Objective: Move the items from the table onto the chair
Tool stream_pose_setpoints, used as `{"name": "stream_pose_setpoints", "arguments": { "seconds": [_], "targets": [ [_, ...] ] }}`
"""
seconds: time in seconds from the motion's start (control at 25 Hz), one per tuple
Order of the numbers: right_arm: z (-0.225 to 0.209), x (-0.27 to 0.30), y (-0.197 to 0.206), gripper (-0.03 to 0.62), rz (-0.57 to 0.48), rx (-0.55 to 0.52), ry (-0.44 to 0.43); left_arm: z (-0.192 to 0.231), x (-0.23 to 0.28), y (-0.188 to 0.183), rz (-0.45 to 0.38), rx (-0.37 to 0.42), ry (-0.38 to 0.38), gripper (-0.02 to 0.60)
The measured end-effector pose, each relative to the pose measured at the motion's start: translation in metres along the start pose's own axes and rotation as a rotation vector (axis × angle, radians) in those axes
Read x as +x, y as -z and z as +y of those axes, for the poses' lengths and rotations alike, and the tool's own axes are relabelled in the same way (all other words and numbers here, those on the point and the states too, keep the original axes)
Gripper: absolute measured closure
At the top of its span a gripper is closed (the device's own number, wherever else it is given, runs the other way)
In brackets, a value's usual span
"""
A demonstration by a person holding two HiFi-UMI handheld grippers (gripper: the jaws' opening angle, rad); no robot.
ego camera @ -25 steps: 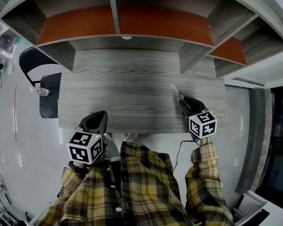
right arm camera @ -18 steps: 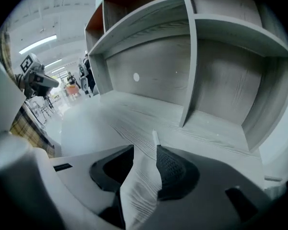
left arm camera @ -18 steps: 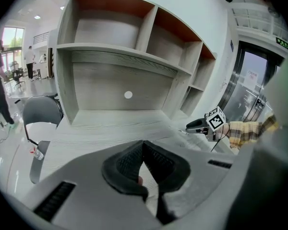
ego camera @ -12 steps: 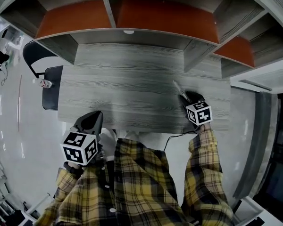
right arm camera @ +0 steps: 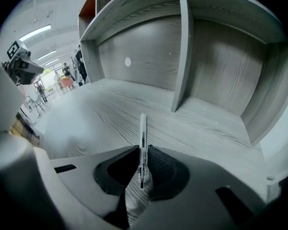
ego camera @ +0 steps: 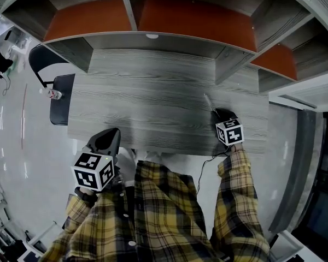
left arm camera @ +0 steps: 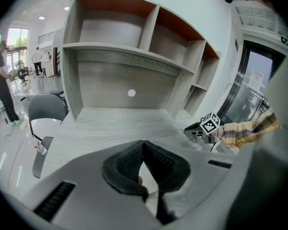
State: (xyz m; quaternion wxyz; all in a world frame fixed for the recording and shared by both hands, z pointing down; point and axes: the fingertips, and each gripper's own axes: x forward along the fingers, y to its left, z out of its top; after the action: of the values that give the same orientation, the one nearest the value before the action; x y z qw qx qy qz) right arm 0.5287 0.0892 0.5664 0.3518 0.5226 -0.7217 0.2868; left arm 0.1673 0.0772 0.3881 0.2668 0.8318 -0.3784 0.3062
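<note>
The bench (ego camera: pixel 153 108) has the chair (ego camera: pixel 59 107) at its left end. The left gripper (left arm camera: pixel 144 146) angles down at the bench's near edge, fingers shut and empty. The right gripper (right arm camera: pixel 141 153), pitched steeply down, has just closed its fingers on the pen (right arm camera: pixel 143 128) at the bench's right.

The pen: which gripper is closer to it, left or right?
Right. The right gripper has just been closing its jaws, with the pen between them. The left gripper, shut, hangs at the near left edge of the table, far from it.
</note>
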Motion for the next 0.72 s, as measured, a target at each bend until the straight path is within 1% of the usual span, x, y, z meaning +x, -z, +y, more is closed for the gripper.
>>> {"name": "stream_pose_setpoints", "arguments": {
  "seconds": [0.24,0.44,0.56,0.72],
  "targets": [
    [0.001,-0.001,-0.001,0.53,0.001,0.003,0.012,0.001,-0.002,0.0,-0.006,0.0,-0.003,0.577],
    [0.008,-0.01,-0.013,0.53,-0.04,0.014,0.004,0.005,-0.006,0.002,-0.018,-0.012,-0.009,0.577],
    [0.019,-0.021,-0.026,0.53,-0.07,0.02,0.001,0.01,-0.011,0.003,-0.027,-0.019,-0.004,0.577],
    [0.047,-0.034,-0.045,0.53,-0.106,0.034,-0.019,0.02,-0.02,0.004,-0.052,-0.035,0.006,0.577]
  ]
}}
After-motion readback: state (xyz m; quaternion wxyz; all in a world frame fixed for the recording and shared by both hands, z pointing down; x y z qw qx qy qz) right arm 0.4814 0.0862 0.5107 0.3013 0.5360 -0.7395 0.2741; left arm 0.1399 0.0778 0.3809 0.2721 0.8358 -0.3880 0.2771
